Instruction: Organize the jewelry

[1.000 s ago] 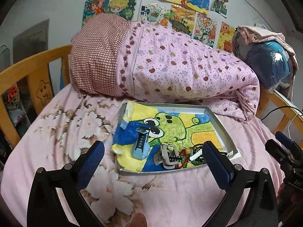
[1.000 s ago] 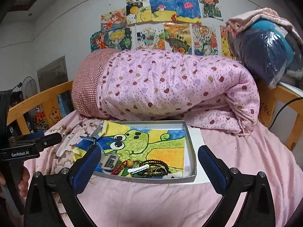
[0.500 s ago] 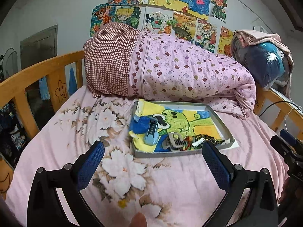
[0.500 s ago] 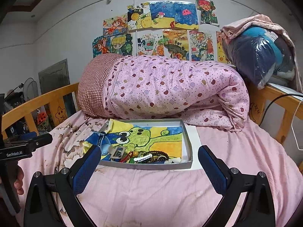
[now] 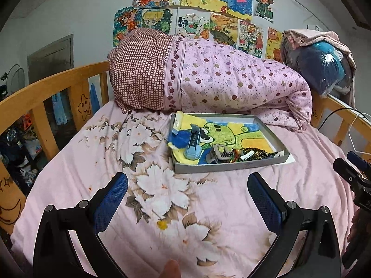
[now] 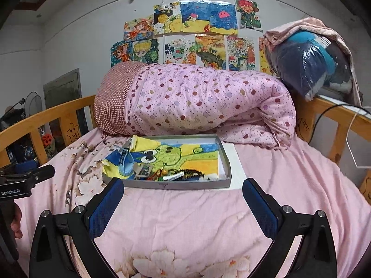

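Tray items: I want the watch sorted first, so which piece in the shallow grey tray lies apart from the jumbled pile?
The light blue wristwatch, stretched out alone on the frog drawing near the grey tray's left side; the dark beaded bracelet and other pieces are heaped along the front edge.

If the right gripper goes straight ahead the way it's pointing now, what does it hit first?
Probably the near wall of the tray. The open right gripper points at it over bare bedsheet, with nothing between. If it passes above the wall, the jewelry pile comes next; height is unclear.
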### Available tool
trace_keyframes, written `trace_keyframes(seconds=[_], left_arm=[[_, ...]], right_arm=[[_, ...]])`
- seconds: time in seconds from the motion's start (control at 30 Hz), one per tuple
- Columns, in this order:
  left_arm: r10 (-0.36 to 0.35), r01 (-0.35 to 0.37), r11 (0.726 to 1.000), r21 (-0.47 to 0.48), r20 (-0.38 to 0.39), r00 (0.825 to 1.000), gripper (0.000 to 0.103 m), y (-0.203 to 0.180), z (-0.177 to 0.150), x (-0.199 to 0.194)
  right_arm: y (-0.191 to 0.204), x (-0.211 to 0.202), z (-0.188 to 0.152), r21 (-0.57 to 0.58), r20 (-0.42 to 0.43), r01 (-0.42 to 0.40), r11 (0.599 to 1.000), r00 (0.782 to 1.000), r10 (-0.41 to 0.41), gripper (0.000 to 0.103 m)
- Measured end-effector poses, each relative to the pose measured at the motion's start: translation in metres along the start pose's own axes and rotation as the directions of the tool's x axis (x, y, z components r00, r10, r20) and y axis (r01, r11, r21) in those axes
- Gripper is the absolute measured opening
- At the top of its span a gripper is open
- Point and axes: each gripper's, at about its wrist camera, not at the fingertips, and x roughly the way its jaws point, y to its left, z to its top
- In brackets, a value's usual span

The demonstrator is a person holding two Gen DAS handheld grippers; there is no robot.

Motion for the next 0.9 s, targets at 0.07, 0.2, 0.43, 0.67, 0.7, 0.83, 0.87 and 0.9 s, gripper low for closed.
trace_keyframes(seconds=[0.07,0.2,0.43,0.67,0.7,0.83,0.87,0.9], left_arm=[[0.018,-0.018,1.0,0.002,0.013,1.0,0.101,0.0,-0.005,-0.002],[0.032,-0.032,0.999,0.011,0.004,0.999,0.101,0.0,-0.014,0.003],[0.021,-0.02,0.999,0.034,-0.036,0.999,0.101,0.0,-0.026,0.016],[0.016,-0.014,0.999,0.037,-0.056,0.998,0.101,0.001,-0.032,0.021],[0.015,-0.013,0.999,0.038,-0.057,0.998,0.101,0.001,-0.032,0.022],[0.012,-0.009,0.999,0.042,-0.058,0.998,0.101,0.0,-0.033,0.021],[0.011,-0.009,0.999,0.042,-0.059,0.998,0.101,0.0,-0.033,0.021],[0.01,-0.007,0.999,0.041,-0.061,0.998,0.101,0.0,-0.033,0.021]], right_arm=[[-0.002,0.0,-0.005,0.009,-0.001,0.007,1.0,1.0,-0.007,0.103],[-0.002,0.002,-0.016,0.008,-0.021,0.024,1.0,1.0,-0.023,0.103],[-0.001,0.01,-0.026,0.026,-0.053,0.03,0.999,0.998,-0.028,0.103],[0.002,0.014,-0.029,0.023,-0.07,0.027,0.999,0.997,-0.026,0.103],[0.002,0.014,-0.029,0.022,-0.072,0.026,0.999,0.997,-0.025,0.103],[0.004,0.015,-0.03,0.022,-0.075,0.025,0.999,0.997,-0.024,0.103],[0.004,0.015,-0.03,0.022,-0.076,0.025,0.999,0.997,-0.024,0.103],[0.005,0.015,-0.03,0.022,-0.075,0.026,0.999,0.997,-0.024,0.103]])
